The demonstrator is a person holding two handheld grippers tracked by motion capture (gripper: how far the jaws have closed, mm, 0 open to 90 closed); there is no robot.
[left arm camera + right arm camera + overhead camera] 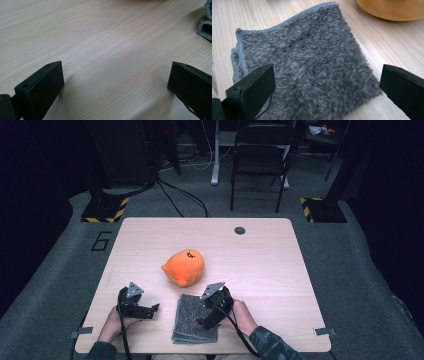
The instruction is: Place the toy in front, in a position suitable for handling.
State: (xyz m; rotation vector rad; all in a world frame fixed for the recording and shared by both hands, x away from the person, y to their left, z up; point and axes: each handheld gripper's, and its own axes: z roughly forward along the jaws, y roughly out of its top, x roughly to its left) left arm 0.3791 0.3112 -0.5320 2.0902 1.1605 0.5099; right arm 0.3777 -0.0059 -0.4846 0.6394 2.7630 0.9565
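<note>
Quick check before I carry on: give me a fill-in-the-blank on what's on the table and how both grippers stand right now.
1. The right gripper hangs over the folded grey ____, jaws apart.
2. The left gripper has its jaws ____, with bare wooden table between them.
3. The plush toy lying beyond the towel is ____ in colour.
4. Neither gripper is ____ anything.

Missing words: towel; open; orange; holding
</note>
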